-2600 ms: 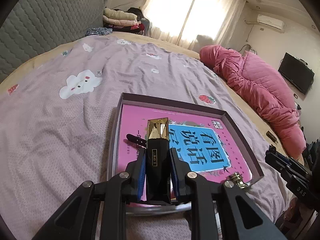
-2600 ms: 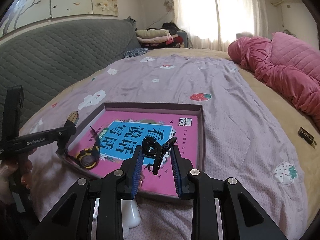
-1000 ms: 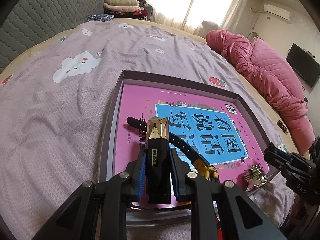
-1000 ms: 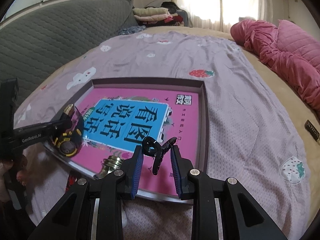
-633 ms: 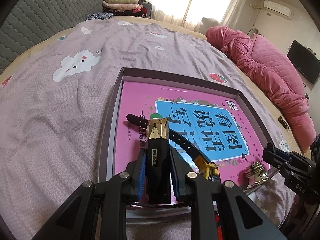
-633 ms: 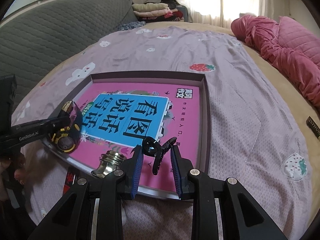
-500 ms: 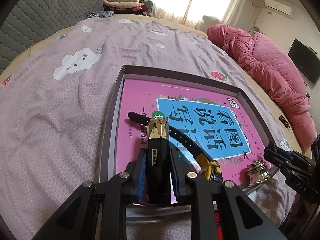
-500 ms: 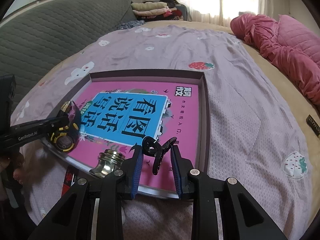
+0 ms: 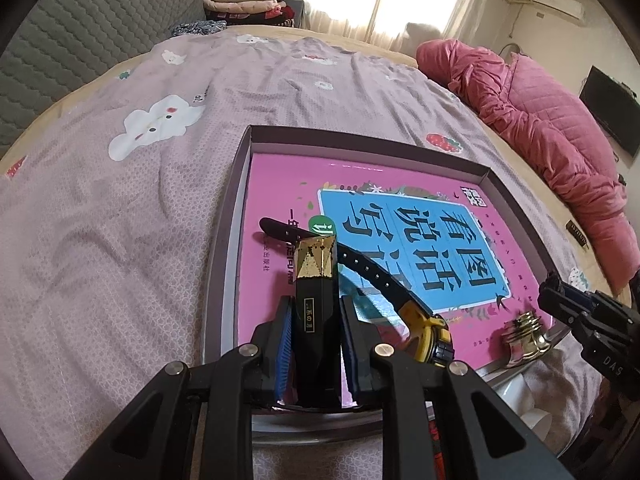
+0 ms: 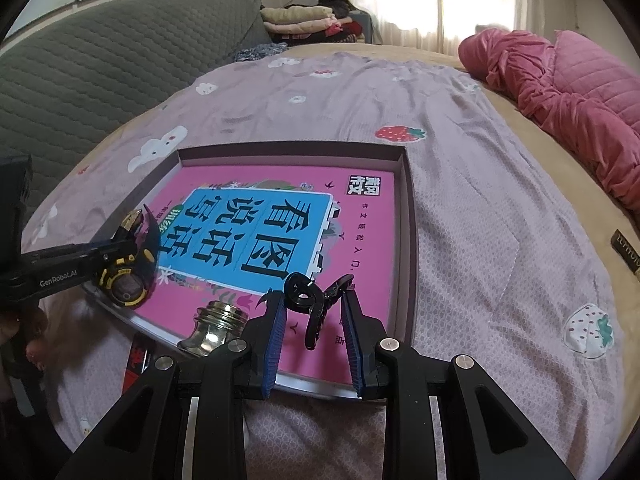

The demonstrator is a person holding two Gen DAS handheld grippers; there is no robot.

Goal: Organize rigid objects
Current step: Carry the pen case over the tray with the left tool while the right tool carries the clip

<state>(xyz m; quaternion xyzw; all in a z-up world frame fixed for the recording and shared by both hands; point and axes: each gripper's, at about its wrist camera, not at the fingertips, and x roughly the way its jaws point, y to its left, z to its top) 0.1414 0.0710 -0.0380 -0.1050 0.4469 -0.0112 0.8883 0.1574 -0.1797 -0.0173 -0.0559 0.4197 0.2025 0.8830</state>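
A dark shallow tray (image 9: 240,184) lies on the bed with a pink and blue book (image 9: 400,224) inside it. My left gripper (image 9: 314,312) is shut on a black box with a gold top (image 9: 314,280), held over the tray's near left part. A yellow and black watch (image 9: 430,336) and a brass bell-shaped piece (image 9: 524,336) lie in the tray. My right gripper (image 10: 312,312) is shut on a black hair clip (image 10: 310,300) above the tray's near edge (image 10: 404,208). The watch (image 10: 124,284) and the brass piece (image 10: 212,322) also show in the right wrist view.
The bed has a lilac cover with cloud and strawberry prints (image 9: 120,200). A pink quilt (image 9: 560,112) lies at the right. A small dark box (image 10: 628,254) lies on the tan sheet. A grey padded headboard (image 10: 100,60) is at the left, folded clothes (image 9: 240,0) behind.
Both grippers have shifted slightly over the tray, still holding their objects. The tray looks a little closer in both views.
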